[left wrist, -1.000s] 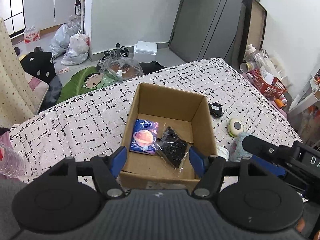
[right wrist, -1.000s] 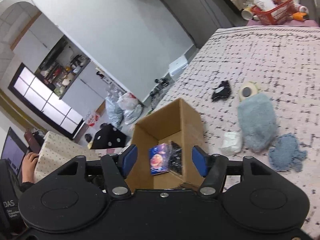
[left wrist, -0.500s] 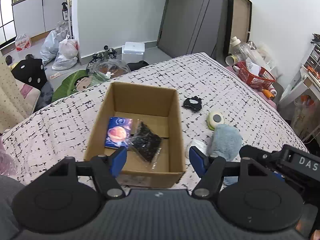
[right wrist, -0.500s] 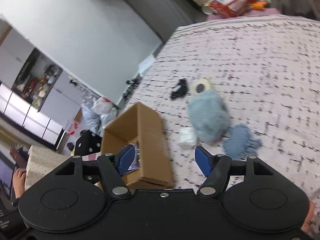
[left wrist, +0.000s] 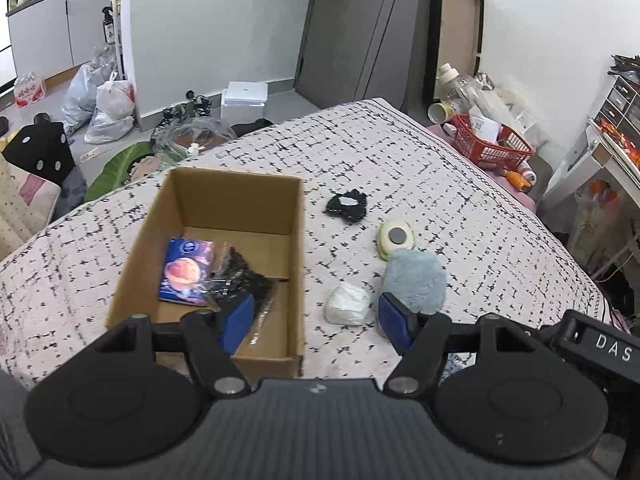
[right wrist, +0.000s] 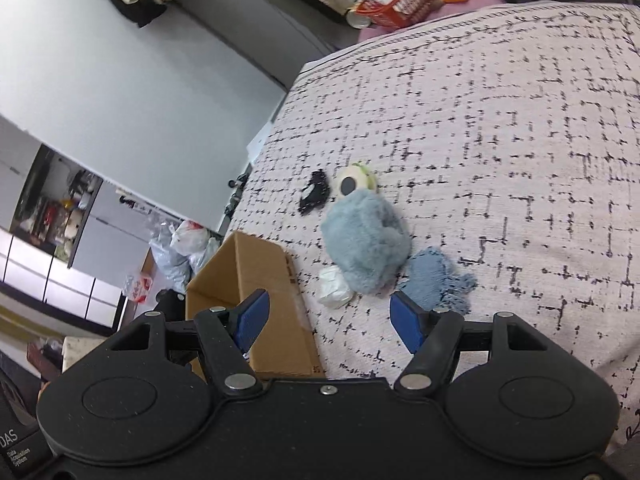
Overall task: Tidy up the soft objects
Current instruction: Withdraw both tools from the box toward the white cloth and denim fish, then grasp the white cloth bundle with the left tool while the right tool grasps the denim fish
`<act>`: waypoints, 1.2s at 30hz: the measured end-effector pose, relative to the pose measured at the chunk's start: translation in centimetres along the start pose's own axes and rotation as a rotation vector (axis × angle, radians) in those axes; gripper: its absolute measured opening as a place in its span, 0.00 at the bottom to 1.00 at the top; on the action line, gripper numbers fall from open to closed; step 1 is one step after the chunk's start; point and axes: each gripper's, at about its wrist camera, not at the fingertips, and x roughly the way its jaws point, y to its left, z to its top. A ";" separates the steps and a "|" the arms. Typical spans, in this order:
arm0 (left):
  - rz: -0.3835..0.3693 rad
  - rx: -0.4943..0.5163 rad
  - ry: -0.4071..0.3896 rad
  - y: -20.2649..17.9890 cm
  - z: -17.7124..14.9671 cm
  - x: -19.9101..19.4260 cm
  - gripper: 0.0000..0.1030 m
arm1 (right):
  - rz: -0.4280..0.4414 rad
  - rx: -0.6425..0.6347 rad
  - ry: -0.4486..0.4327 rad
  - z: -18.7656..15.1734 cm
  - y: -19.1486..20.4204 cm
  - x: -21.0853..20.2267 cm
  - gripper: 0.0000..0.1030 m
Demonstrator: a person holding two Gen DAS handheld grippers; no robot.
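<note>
Both hand-held grippers were spread wide and held nothing: the left hand-held gripper (left wrist: 318,318) hung over the near edge of the cardboard box (left wrist: 298,240), and the right hand-held gripper (right wrist: 330,322) hovered above the bed (right wrist: 520,120), pointed toward the loose pile beside the box.

Judging from what lay where, the sorting was partly done. Inside the box sat a blue packet (left wrist: 186,272) printed with a planet and, touching it, a black bundle in clear wrap (left wrist: 240,284). The rest of the box floor was bare cardboard.

Five things were left on the patterned bed cover, all to the right of the box. Nearest its wall lay a white wad (left wrist: 346,304), just beside a fluffy grey-blue plush (right wrist: 364,244). A flatter blue cloth (right wrist: 436,280) touched the plush on the far side from the box. Beyond the plush sat a round pale-green toy (left wrist: 396,236) with a dark disc on top, touching the plush's upper end, and a small black fabric piece (left wrist: 346,208) lay near it, a little apart.

The white wad and the plush looked like the likeliest next pick, being closest to the right hand-held gripper's open jaws.
</note>
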 end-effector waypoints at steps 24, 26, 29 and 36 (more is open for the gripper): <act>-0.060 -0.101 0.156 -3.3 -1.2 9.6 0.65 | -0.147 0.265 0.040 0.9 -5.4 3.8 0.64; -0.047 -0.082 0.135 -3.9 -1.1 10.0 0.65 | -0.155 0.266 0.046 0.9 -5.4 4.2 0.64; -0.025 -0.090 0.134 -4.5 -0.9 10.4 0.65 | -0.170 0.265 0.055 1.0 -5.4 5.0 0.64; 0.015 -0.120 0.085 -4.9 -1.6 10.0 0.65 | -0.196 0.273 0.058 1.2 -5.7 5.9 0.64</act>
